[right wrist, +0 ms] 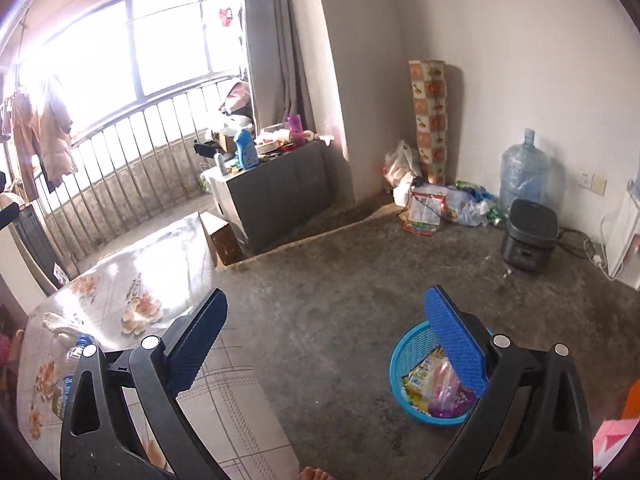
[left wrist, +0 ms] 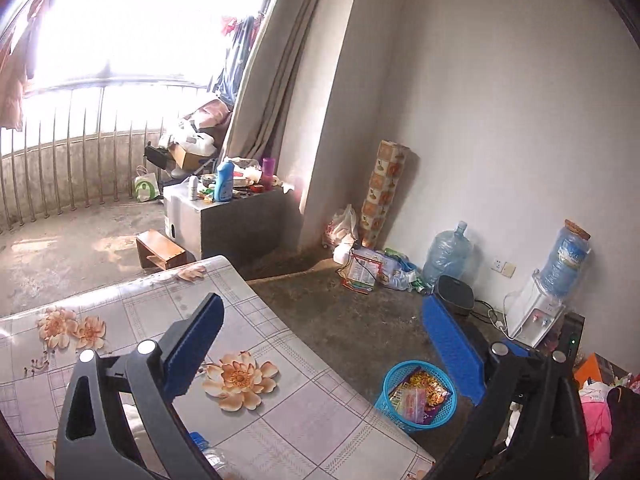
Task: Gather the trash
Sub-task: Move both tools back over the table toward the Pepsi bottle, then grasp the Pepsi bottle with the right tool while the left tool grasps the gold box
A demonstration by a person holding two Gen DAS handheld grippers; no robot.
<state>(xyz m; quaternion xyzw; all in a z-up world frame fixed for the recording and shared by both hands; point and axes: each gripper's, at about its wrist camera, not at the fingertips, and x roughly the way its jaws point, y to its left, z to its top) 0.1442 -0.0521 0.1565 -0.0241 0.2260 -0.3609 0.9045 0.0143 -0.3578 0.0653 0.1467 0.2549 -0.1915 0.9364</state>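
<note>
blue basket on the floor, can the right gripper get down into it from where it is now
Probably yes. The right gripper is open and empty above the blue basket, which stands open-topped on bare floor beside the table; nothing lies between. Wrappers already fill its bottom.

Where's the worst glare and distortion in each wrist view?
Left wrist view: the balcony window is blown out to white, and the railing and wall edges bow from the fisheye. Right wrist view: the window keeps its frame lines, flare washes the hanging clothes, and sun glare whitens the floral tablecloth.
</note>
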